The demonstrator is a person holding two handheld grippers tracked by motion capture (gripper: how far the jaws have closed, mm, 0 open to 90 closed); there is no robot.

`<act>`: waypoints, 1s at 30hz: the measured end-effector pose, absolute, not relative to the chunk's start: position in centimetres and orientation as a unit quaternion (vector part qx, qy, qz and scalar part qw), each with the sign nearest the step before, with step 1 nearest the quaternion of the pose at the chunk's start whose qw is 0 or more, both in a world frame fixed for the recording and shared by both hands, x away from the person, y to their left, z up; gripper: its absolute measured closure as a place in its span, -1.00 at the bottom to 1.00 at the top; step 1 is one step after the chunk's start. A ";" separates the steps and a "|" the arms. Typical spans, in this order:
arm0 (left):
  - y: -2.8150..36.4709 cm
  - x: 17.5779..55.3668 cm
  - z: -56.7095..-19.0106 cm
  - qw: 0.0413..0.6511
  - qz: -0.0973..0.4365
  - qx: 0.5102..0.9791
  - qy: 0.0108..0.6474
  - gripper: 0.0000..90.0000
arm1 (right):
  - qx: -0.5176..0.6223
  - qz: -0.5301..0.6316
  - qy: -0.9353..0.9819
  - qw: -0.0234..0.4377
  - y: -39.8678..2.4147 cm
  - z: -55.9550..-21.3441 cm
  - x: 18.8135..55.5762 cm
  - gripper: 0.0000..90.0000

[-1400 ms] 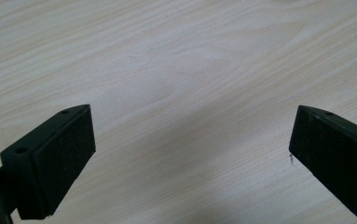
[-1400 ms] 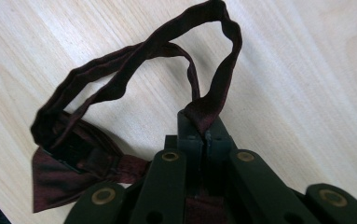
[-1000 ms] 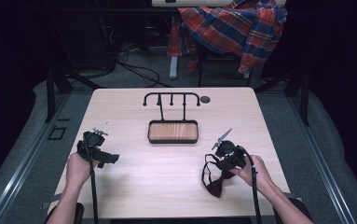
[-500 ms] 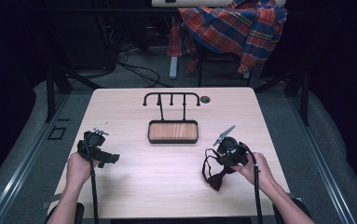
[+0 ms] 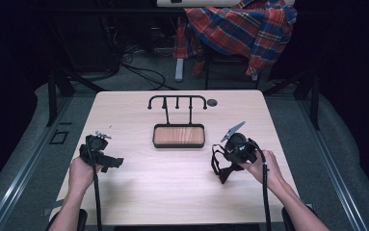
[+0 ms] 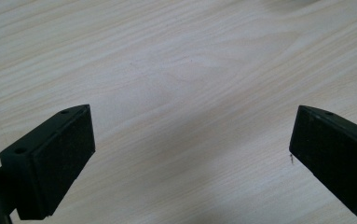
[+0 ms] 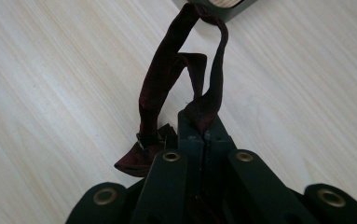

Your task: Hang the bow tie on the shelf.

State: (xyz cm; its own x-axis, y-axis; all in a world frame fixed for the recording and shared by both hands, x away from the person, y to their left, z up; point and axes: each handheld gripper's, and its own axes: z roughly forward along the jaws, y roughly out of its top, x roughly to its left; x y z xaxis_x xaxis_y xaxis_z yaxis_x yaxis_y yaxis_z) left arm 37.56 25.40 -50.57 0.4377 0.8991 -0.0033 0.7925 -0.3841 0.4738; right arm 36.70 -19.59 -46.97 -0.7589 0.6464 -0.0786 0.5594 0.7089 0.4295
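Note:
My right gripper (image 7: 204,122) is shut on the strap of a dark maroon bow tie (image 7: 167,74). The strap loops away from the jaws and the bow itself (image 7: 136,161) hangs beside them. From above, the right gripper (image 5: 222,161) is at the table's right, with the bow tie (image 5: 219,168) dangling just over the wood. A black stand with a hooked rail (image 5: 177,100) rises from a wooden tray base (image 5: 178,136) at the table's middle back. Over bare wood at the left, my left gripper (image 5: 111,162) stands open (image 6: 190,154) with nothing between its jaws.
The tray's corner (image 7: 223,7) lies just beyond the bow tie's loop. A round cable hole (image 5: 212,102) sits by the stand's right end. Behind the table a plaid shirt (image 5: 240,29) hangs over a chair, with cables on the floor.
My right gripper has risen with the bow tie, which now hangs higher off the table and closer to the tray. The left gripper has stayed put.

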 end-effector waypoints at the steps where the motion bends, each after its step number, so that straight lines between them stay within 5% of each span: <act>1: 25.4 37.5 -50.6 0.207 0.128 0.823 0.514 -1.00 | 0.329 0.194 0.918 0.112 -19.6 -47.0 36.7 0.98; 30: 25.4 37.5 -50.5 0.214 0.123 0.824 0.510 -1.00 | 0.321 0.229 0.908 0.142 -18.3 -43.7 39.2 0.98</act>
